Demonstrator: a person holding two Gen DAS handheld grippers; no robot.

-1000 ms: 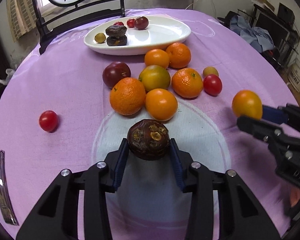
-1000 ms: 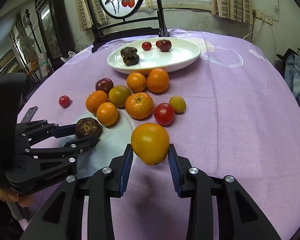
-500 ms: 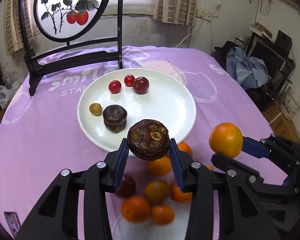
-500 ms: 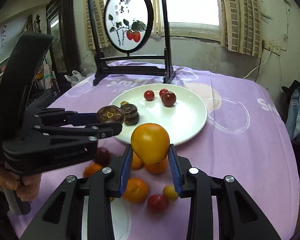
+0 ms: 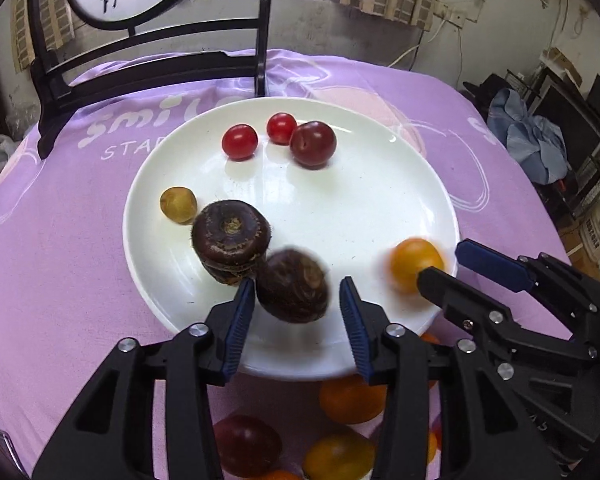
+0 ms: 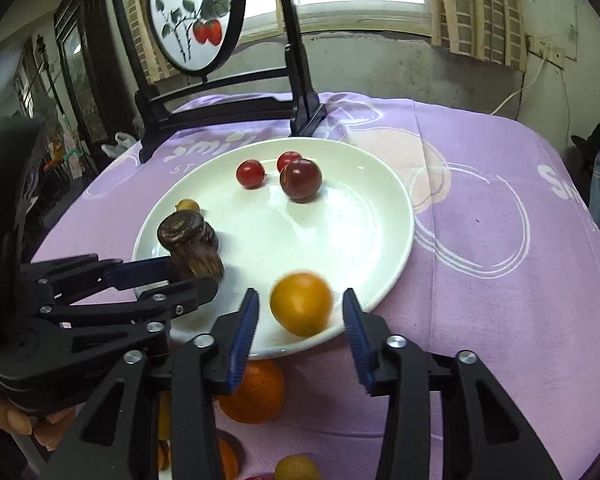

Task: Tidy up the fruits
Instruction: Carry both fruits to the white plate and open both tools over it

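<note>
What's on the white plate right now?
On the white plate: two cherry tomatoes, a plum, a yellow fruit, stacked water chestnuts, plus one just-released chestnut and orange tomato.

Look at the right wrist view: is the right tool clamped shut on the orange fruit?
No. The right tool stands open, with a clear gap on each side of the blurred orange fruit over the white plate.

A desk [image 5: 60, 240] draped in purple printed cloth carries a white plate [image 5: 428, 184], a black-framed painted screen [image 6: 196, 12] standing behind the plate, and loose oranges [image 6: 256, 392] and dark fruit [image 5: 246, 444] on the near side.
</note>
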